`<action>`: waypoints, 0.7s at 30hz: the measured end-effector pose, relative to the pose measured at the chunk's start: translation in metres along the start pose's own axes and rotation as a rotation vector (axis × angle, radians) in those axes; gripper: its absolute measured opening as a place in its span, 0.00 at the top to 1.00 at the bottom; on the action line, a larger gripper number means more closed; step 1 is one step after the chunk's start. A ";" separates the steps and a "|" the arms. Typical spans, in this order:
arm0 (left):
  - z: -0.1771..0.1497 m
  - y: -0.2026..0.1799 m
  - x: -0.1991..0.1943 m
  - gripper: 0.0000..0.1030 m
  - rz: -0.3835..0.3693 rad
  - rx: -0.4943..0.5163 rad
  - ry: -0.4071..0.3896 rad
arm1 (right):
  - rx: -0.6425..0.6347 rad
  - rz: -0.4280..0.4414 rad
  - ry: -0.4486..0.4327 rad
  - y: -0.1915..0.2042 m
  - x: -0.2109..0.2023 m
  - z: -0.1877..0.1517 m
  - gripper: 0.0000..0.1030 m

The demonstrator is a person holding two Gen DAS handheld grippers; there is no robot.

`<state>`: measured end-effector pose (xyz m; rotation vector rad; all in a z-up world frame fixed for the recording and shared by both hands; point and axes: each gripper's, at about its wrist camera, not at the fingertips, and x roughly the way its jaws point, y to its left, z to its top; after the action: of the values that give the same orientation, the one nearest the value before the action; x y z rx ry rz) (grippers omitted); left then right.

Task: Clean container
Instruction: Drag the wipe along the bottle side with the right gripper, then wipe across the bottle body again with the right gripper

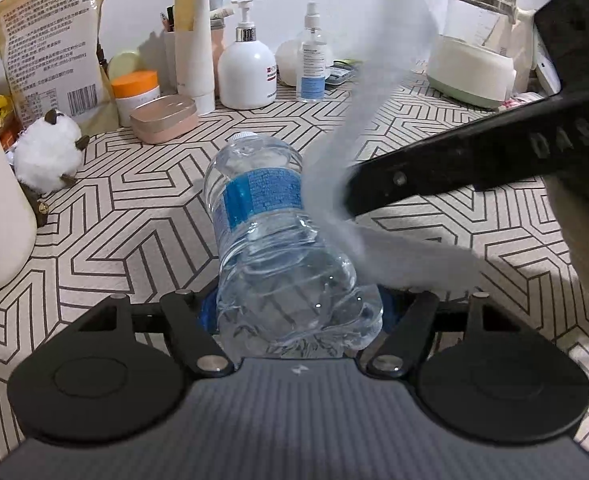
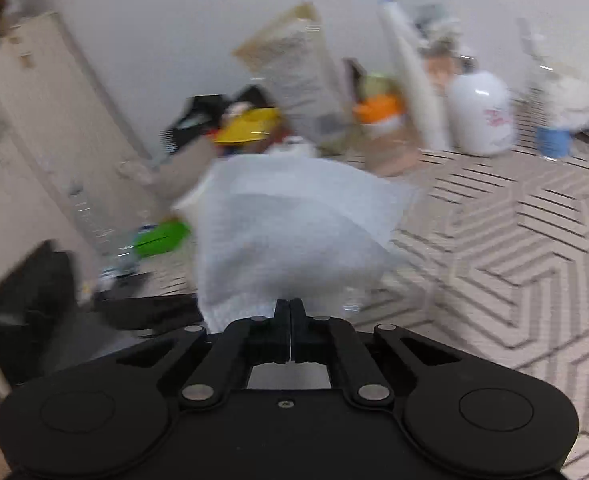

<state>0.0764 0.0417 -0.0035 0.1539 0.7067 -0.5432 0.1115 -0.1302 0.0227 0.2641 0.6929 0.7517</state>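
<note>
This is a home, at a table (image 1: 142,216) with a zigzag cloth pushed against a plain white wall. Along the back edge stand things people use every day: a white pump bottle (image 1: 247,68), a small spray bottle (image 1: 312,60), a tall cream tube (image 1: 192,36) and an orange-lid jar (image 1: 136,92). A glass kettle (image 1: 474,40) sits at the back right corner. A fluffy toy sheep (image 1: 48,156) sits near the left edge.

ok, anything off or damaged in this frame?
Water bottle in the left gripper looks crumpled and dented near its base. The wipe in the right gripper is motion-blurred. No spill visible on the table mat.
</note>
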 end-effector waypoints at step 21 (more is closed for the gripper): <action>-0.002 -0.003 0.000 0.32 -0.001 0.023 -0.004 | 0.118 0.058 0.017 -0.023 -0.002 0.001 0.70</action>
<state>0.0740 0.0395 -0.0047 0.1742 0.6967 -0.5530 0.1237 -0.1482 0.0135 0.3870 0.7490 0.7701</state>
